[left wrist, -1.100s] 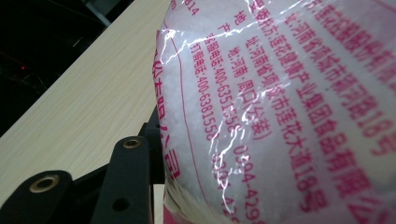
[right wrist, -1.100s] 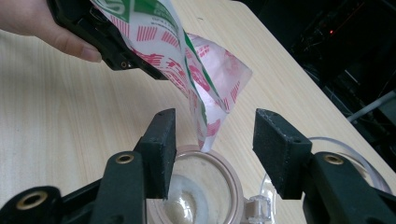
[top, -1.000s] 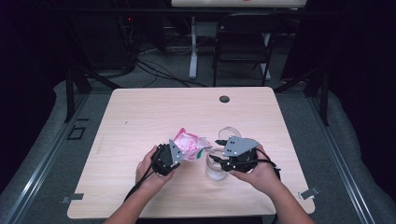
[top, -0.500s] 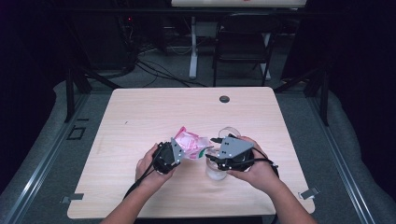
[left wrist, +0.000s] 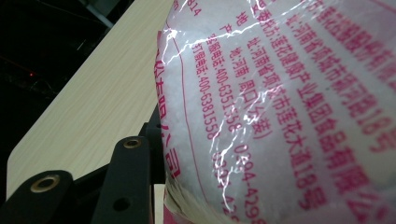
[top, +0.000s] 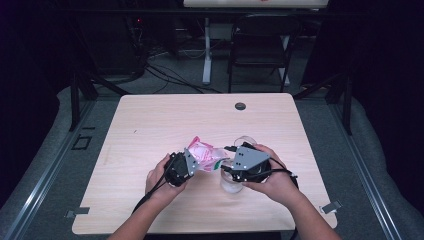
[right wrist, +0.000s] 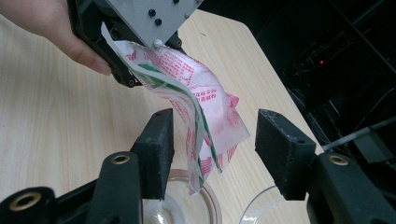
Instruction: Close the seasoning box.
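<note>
Left gripper [top: 192, 162] clamped on the pink-printed plastic bag [top: 204, 153] of white granules, red Chinese text and "400-6351558" readable, tipped above a clear glass bowl [right wrist: 184, 201]; right gripper [right wrist: 212, 149] jaws apart, straddling the bag's corner.

The right gripper [top: 231, 167] covers the glass bowl [top: 231, 184] (rim partly visible).

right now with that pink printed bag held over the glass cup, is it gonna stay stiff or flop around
Probably floppy: the bag droops and folds below the left gripper toward the glass cup. Its film looks thin, crinkled and glossy, so it may be slippery. White grains bulge inside it in the left gripper view, so its weight would likely shift when tilted.
</note>
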Action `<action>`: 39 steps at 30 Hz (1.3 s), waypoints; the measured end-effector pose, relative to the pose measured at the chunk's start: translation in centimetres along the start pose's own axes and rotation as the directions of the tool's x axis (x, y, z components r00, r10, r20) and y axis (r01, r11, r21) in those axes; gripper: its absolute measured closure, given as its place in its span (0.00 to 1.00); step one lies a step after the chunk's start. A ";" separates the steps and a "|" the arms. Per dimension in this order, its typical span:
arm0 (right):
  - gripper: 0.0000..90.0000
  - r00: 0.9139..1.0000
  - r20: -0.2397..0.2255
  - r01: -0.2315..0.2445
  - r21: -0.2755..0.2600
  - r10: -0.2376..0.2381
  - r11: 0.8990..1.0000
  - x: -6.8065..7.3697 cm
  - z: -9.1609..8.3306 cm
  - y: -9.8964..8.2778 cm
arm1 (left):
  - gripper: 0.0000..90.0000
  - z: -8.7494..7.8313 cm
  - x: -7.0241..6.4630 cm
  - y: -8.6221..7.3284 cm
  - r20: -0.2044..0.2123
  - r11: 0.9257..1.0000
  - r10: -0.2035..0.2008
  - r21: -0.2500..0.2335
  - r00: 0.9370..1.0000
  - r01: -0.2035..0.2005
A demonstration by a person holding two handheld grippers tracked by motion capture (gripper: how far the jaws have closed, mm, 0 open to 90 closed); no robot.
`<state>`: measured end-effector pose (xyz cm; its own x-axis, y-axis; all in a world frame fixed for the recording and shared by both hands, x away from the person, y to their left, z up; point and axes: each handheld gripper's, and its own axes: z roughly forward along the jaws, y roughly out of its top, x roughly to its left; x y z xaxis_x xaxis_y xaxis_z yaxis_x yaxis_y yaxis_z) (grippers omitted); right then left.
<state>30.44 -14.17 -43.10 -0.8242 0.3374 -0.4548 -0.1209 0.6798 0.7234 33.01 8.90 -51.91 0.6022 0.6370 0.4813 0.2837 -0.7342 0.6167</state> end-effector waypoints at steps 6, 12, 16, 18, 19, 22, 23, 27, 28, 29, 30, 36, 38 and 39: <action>0.52 1.000 -0.005 0.011 0.004 -0.011 1.000 0.0 0.0 0.0 | 0.63 0.0 0.0 0.1 -0.015 1.000 0.019 -0.001 1.000 -0.019; 0.51 0.999 -0.017 0.043 -0.014 -0.043 0.999 0.3 0.0 0.1 | 0.63 -0.1 -0.1 0.3 -0.018 1.000 0.027 0.002 0.999 -0.027; 0.53 0.998 -0.021 0.051 -0.009 -0.051 0.999 0.5 0.2 0.2 | 0.64 0.0 -0.3 0.4 -0.022 0.999 0.038 0.002 0.999 -0.038; 0.55 0.998 -0.027 0.052 -0.009 -0.052 0.999 0.5 0.2 0.2 | 0.64 0.0 -0.3 0.5 -0.026 0.999 0.043 0.001 0.999 -0.043; 0.56 0.998 -0.029 0.054 -0.008 -0.054 0.999 0.6 0.3 0.2 | 0.64 0.0 -0.4 0.5 -0.024 0.999 0.044 0.003 0.999 -0.044; 0.59 0.998 -0.037 0.058 0.002 -0.058 0.998 0.6 0.3 0.2 | 0.64 0.0 -0.4 0.5 -0.026 0.999 0.050 0.007 0.998 -0.050; 0.59 0.998 -0.035 0.060 0.004 -0.059 0.998 0.6 0.3 0.2 | 0.64 0.0 -0.4 0.5 -0.026 0.999 0.048 0.006 0.998 -0.048; 0.61 0.996 -0.050 0.077 0.011 -0.076 0.997 0.9 0.5 0.4 | 0.64 0.0 -0.4 0.6 -0.033 0.998 0.056 0.012 0.998 -0.056; 0.61 0.996 -0.050 0.077 0.011 -0.076 0.997 0.9 0.5 0.4 | 0.64 0.0 -0.4 0.6 -0.033 0.998 0.056 0.012 0.998 -0.056; 0.61 0.996 -0.052 0.077 0.009 -0.076 0.997 0.9 0.5 0.5 | 0.64 0.0 -0.4 0.6 -0.035 0.998 0.059 0.011 0.998 -0.058; 0.63 0.995 -0.058 0.087 0.014 -0.087 0.996 1.1 0.5 0.7 | 0.64 0.0 -0.4 0.7 -0.036 0.998 0.060 0.012 0.998 -0.059; 0.67 0.991 -0.082 0.108 0.011 -0.106 0.994 1.4 0.8 1.2 | 0.64 -0.1 -0.4 0.8 -0.039 0.998 0.070 0.010 0.997 -0.069; 0.69 0.990 -0.087 0.111 0.019 -0.109 0.994 1.4 0.8 1.4 | 0.64 -0.1 -0.4 0.7 -0.040 0.998 0.069 0.015 0.997 -0.069; 0.71 0.990 -0.093 0.108 0.026 -0.105 0.994 1.4 0.9 1.4 | 0.64 0.0 -0.4 0.7 -0.042 0.997 0.070 0.015 0.997 -0.069</action>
<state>29.59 -12.16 -43.18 -0.8549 0.2017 -0.4780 -0.1950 0.7288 0.6564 32.95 8.15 -51.63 0.5888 0.5934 0.5488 0.2528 -0.7801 0.5723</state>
